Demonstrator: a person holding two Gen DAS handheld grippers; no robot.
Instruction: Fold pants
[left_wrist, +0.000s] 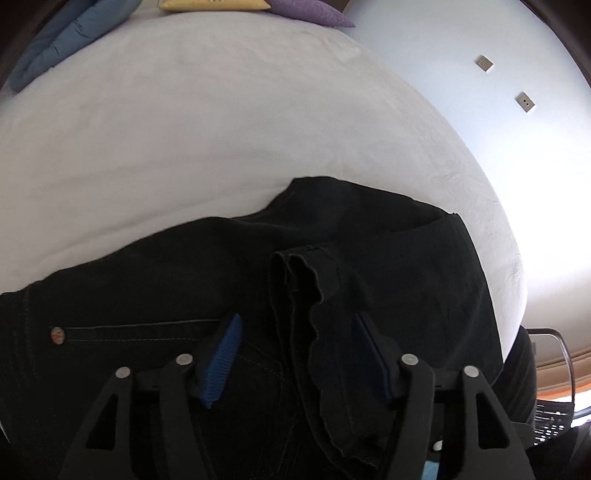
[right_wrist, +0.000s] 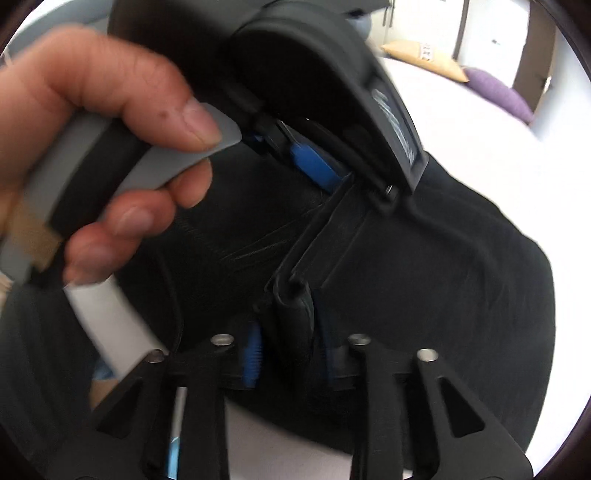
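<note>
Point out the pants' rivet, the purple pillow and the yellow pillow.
rivet (left_wrist: 58, 334), left wrist view, its face.
purple pillow (left_wrist: 312, 10), left wrist view, top surface.
yellow pillow (left_wrist: 218, 4), left wrist view, front edge.

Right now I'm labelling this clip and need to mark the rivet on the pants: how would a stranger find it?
Start at the white bed, then the black pants spread across its near edge. Follow the stitched pocket seam leftward from the left gripper, whose jaws stand open. The seam ends at the rivet, a small round coppery metal disc, the only shiny spot on the dark cloth.

Matt black denim pants (left_wrist: 406, 258); smooth white bedsheet (left_wrist: 184, 129).
</note>
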